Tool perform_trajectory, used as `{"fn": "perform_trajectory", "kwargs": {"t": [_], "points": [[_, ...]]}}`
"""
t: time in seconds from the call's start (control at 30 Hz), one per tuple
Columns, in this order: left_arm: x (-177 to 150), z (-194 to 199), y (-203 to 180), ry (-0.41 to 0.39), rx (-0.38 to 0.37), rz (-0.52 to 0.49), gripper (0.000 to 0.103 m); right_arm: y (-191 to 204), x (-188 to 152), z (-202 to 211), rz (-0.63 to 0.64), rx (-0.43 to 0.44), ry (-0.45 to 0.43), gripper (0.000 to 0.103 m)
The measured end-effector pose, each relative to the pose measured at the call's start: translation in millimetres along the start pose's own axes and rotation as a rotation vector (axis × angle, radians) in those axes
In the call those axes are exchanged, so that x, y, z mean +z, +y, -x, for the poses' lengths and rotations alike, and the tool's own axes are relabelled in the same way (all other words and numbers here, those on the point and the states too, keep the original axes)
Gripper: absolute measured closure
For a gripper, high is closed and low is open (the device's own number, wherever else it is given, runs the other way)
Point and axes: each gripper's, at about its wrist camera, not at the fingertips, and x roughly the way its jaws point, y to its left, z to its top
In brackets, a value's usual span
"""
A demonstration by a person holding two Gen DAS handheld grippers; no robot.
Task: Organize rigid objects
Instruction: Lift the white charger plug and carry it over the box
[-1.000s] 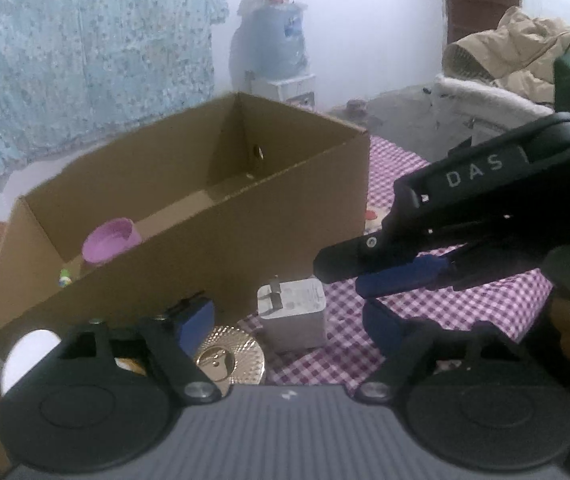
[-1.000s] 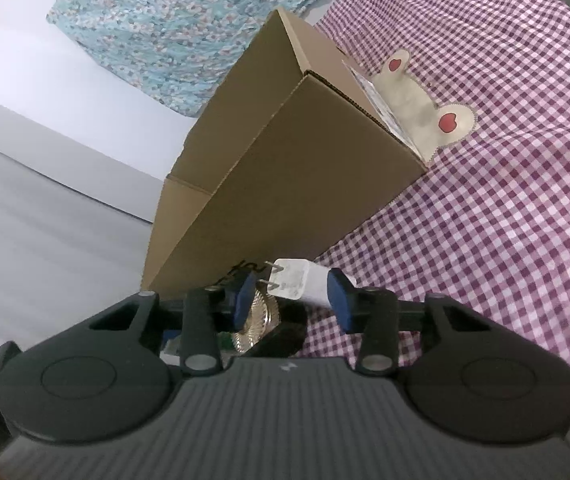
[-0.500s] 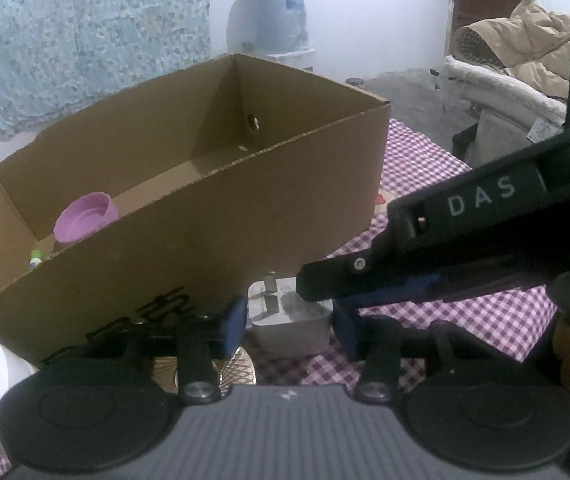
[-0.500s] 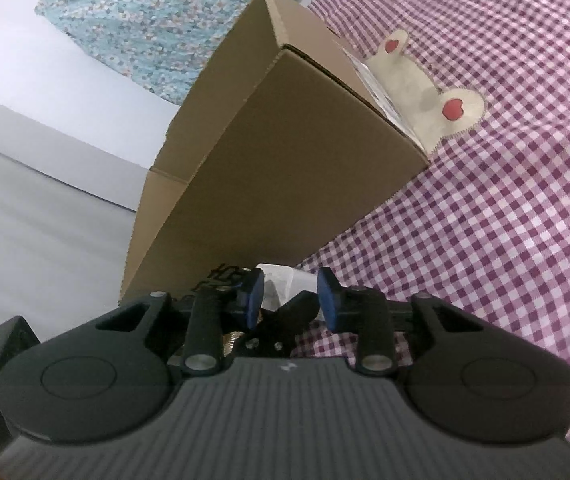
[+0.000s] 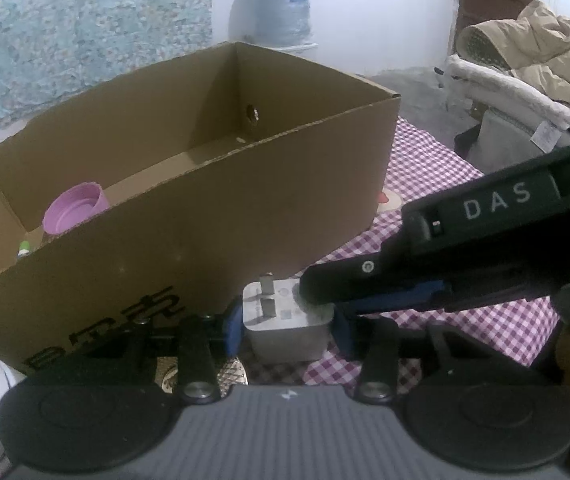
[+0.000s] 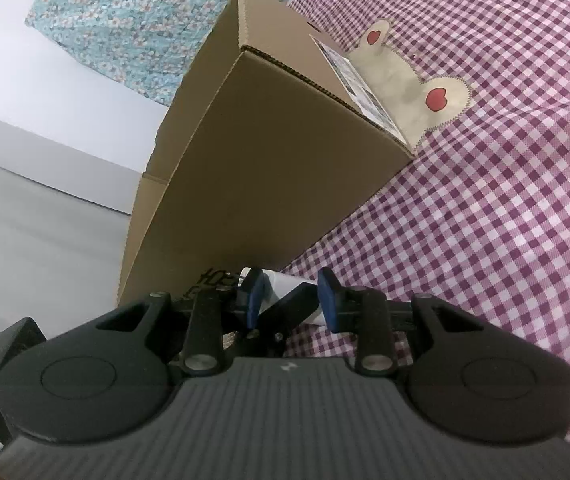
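Beside the one cardboard box (image 5: 189,240) on the purple checked cloth (image 6: 505,200) stands one white plug adapter (image 5: 285,324), prongs up, with one gold ridged disc (image 5: 229,372) lying near it and one pink cup (image 5: 75,212) inside the box. The left tool (image 5: 287,330) has just been closing, and its blue pads now sit against the adapter's two sides. The right tool (image 6: 291,296), narrowed to a small gap, reaches in from the right onto the adapter's top corner; whether it grips I cannot tell.
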Motion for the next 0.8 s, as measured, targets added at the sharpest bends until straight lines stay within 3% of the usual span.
{"fn": "perform_trajectory", "kwargs": {"t": [0.3, 0.5, 0.8], "points": [[-1, 14, 1, -0.015, 0.000, 0.021, 0.058, 10, -6, 9, 0.021, 0.007, -0.003, 0.074], [6, 48, 2, -0.088, 0.019, 0.011, 0.058, 36, -12, 32, 0.071, 0.048, -0.033, 0.074], [48, 90, 11, -0.189, 0.095, 0.015, 0.058, 97, 4, 55, 0.226, 0.133, -0.078, 0.074]]}}
